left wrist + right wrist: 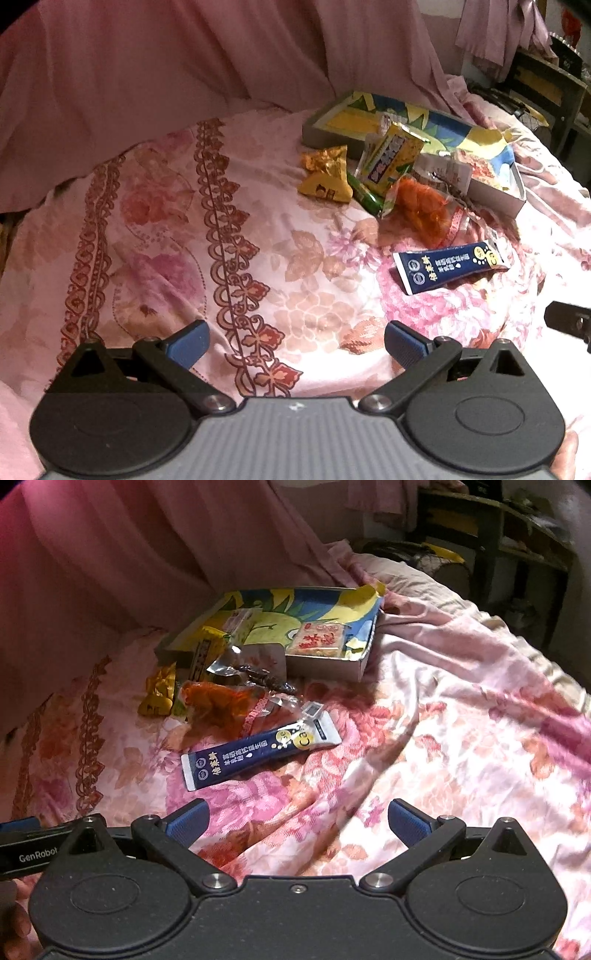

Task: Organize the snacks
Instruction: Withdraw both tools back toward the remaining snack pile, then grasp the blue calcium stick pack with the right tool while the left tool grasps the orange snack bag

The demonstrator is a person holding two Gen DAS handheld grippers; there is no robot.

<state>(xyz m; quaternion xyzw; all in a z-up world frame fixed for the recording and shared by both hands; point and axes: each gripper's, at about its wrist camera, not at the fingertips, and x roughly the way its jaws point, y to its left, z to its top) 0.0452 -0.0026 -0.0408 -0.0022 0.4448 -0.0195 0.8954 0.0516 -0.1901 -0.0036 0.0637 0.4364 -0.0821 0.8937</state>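
Both tongs, left [297, 345] and right [297, 823], released and empty over the bed [258, 258]; blue sachet [258, 751] lies flat near the box [332, 664], light, slick, floppy, so you'd best pinch its crimped end.

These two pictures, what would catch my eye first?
A heap of bright snack packets lies on a pink floral bedspread in front of a shallow box with a colourful lining. A dark blue stick packet lies apart, nearest the cameras. Both tools' blue-tipped jaws stand open and empty.
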